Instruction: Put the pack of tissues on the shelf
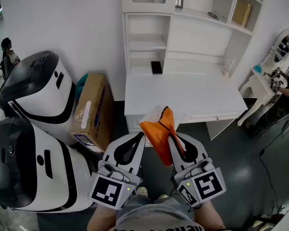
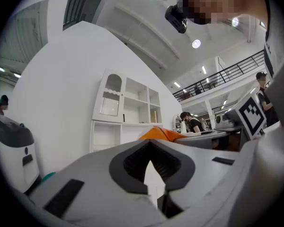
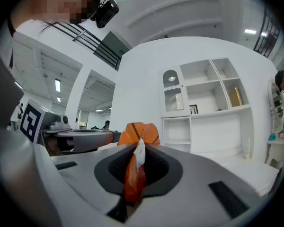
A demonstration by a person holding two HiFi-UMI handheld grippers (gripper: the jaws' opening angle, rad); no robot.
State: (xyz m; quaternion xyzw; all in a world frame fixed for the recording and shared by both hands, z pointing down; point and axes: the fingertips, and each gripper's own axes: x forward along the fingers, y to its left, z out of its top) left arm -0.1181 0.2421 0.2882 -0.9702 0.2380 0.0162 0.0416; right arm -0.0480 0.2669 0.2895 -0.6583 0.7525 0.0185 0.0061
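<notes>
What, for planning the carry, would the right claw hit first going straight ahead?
Probably the white shelf unit behind the desk; the tissue pack in the right claw would touch first. Depth is unclear.

Left gripper (image 1: 142, 135) level, jaws together, right gripper (image 1: 172, 137) level, clamped on tissue pack (image 1: 159, 128)

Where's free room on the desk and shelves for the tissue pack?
Desk top is bare between the cubbies and the front edge, apart from a slim white item at its right rear. Middle left cubby is bare. Lower left cubby holds a black slab; top-right shelves carry a box and small items.
</notes>
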